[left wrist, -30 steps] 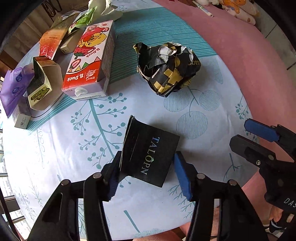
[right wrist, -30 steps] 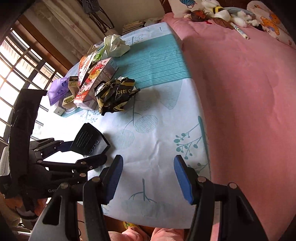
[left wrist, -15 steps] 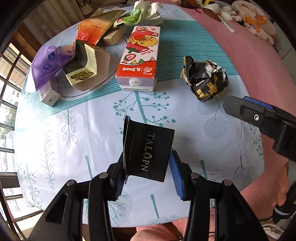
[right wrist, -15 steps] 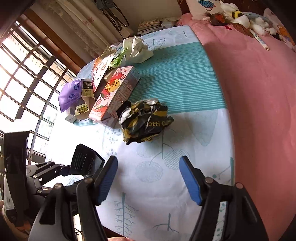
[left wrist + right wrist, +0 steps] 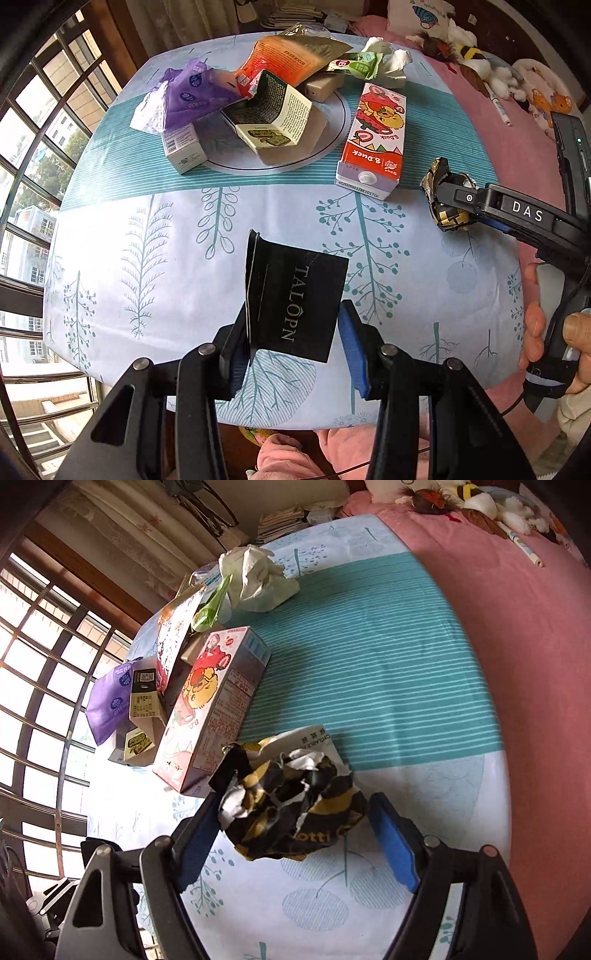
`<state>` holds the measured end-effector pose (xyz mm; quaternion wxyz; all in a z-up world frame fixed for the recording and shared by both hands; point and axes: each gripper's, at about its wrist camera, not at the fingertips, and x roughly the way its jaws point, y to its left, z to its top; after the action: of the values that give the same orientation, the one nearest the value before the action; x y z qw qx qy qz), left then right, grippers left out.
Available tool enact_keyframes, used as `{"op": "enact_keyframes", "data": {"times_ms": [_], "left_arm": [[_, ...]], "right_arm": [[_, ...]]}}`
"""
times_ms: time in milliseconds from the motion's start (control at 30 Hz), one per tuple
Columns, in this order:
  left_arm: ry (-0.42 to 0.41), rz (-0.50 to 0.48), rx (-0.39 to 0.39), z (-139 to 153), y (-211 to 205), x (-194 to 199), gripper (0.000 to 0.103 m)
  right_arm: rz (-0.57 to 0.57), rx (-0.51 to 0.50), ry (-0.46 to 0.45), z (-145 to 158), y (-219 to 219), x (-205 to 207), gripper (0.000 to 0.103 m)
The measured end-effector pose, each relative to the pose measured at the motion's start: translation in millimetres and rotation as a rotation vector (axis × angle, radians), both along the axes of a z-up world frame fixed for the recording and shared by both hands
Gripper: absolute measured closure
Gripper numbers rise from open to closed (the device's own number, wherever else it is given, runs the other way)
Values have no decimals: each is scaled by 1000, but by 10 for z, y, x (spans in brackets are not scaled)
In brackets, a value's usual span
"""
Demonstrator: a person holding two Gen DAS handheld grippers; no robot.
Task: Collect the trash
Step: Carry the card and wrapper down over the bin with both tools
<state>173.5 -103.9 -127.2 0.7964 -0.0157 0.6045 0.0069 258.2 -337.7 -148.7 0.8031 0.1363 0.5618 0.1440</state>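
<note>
My left gripper (image 5: 293, 332) is shut on a flat black box (image 5: 295, 295) lettered TALOPN and holds it above the tree-patterned tablecloth (image 5: 147, 240). A crumpled black-and-yellow wrapper (image 5: 291, 812) lies on the cloth between the blue pads of my right gripper (image 5: 295, 805). Those jaws are closing: the left pad is at the wrapper's edge, while the right pad (image 5: 393, 843) stands a little apart from it. In the left wrist view the right gripper (image 5: 458, 203) reaches in from the right over the same wrapper (image 5: 443, 219), with a hand on its handle.
A red B.Duck carton (image 5: 373, 144) lies just left of the wrapper. Behind it are an opened carton (image 5: 269, 114), a purple packet (image 5: 188, 92), an orange packet (image 5: 280, 62), a small grey box (image 5: 183, 147) and crumpled tissue (image 5: 391, 62). A pink bedcover (image 5: 517, 646) lies to the right.
The left gripper has drawn back and up with the black box and rolled. The right gripper has moved forward across the cloth, widened its jaws, and now straddles the crumpled wrapper.
</note>
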Motion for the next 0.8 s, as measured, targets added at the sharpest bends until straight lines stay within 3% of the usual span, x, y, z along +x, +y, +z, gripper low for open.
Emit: {"op": "enact_keyframes", "data": {"times_ms": [300, 600, 800], "left_arm": [[-36, -21, -15, 262, 119, -421, 60], [-65, -122, -44, 406, 281, -951, 60], [-63, -197, -60, 394, 407, -1446, 60]], "right_arm": [[24, -6, -11, 180, 124, -421, 38], [77, -2, -34, 463, 519, -1322, 38], [89, -22, -26, 439, 858, -1928, 38]]}}
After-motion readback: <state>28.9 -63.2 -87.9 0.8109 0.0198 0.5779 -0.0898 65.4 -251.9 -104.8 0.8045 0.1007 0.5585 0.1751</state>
